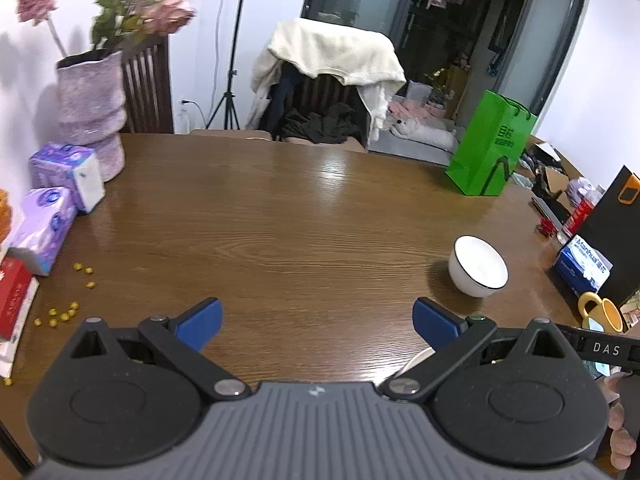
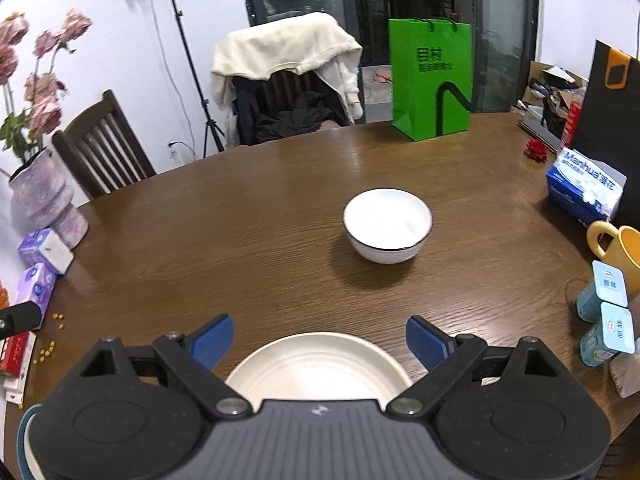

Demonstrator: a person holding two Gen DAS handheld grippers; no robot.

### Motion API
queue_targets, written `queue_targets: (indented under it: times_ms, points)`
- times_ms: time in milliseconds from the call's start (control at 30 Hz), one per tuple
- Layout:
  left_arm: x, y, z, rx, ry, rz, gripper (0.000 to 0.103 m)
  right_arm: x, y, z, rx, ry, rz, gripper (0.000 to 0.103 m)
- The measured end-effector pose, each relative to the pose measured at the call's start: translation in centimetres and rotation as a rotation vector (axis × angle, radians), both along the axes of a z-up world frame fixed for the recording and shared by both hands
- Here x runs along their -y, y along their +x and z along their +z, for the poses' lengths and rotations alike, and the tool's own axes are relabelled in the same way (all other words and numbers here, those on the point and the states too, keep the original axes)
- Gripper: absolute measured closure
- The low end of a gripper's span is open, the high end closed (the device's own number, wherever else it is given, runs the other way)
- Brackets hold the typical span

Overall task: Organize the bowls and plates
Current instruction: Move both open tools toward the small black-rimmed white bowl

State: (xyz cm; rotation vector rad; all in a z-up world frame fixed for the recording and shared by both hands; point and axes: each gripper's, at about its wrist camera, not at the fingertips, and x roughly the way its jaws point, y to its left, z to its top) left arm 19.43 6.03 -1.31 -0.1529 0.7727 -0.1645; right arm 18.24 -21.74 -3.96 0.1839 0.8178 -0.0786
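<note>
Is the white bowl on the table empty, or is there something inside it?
Empty, and standing upright. In the right wrist view the white bowl shows a clean white inside with nothing in it.

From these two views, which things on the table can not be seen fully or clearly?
- Plate: right wrist view, its near part hidden behind the tongs' body; left wrist view shows only a sliver.
- Yellow mug: cut by the right edge in the right wrist view.
- Small yellow bits: left wrist view, too small to identify.
- Flowers: left wrist view, blurred.
</note>
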Motion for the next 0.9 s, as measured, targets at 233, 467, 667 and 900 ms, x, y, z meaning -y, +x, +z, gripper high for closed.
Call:
queue_targets:
  times_ms: [233,467,667,900]
  points:
    - [3.7,1.9,-0.3,-0.015,0.013,-0.043,0.000,3.5,1.2,-0.6,-0.005,0.006,-0.024,0.010]
    - [6.7,4.3,-1.0,-0.033,0.017,-0.048,0.000,6.4,3.0,-1.3,-0.016,0.007,-0.035,0.010]
    - [9.3,6.7,-1.8,-0.041,0.021,-0.049,0.000,9.1,5.0,-2.3,-0.026,0.014,-0.037,0.010]
    - [12.4,9.5,-3.0,-0.060,0.028,-0.044,0.000,12.2,8.0,-3.5,-0.033,0.024,-0.036,0.010]
